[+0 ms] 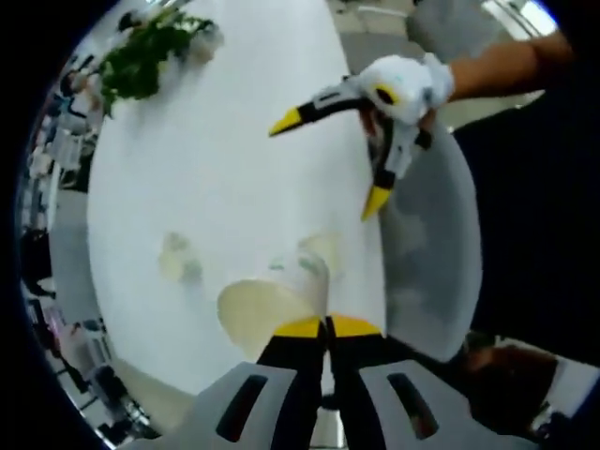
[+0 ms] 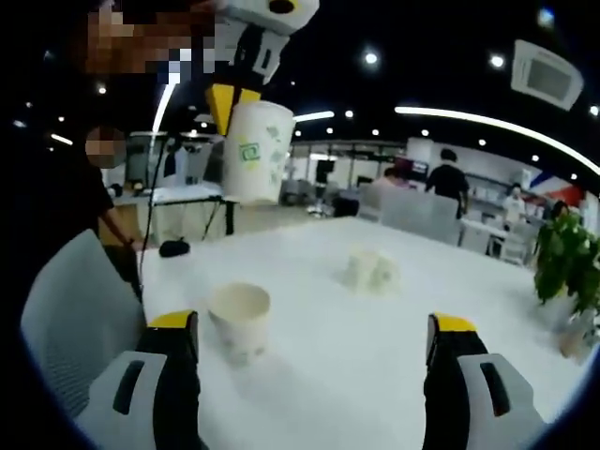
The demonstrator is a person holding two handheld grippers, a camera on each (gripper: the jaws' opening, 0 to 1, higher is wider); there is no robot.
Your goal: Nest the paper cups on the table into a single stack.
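Overhead, the left gripper (image 2: 234,94) pinches a cup (image 2: 257,152) by its rim, poised for nesting; the right gripper's (image 2: 314,349) jaws gape wide.

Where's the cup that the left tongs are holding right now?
In the right gripper view the held cup hangs from the left tongs at upper left, raised above the upright cup on the white table.

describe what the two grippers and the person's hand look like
The right gripper has slim black fingers with yellow tips. A white glove covers the hand on it. The left gripper has black fingers with yellow pads on a grey body with slotted openings.
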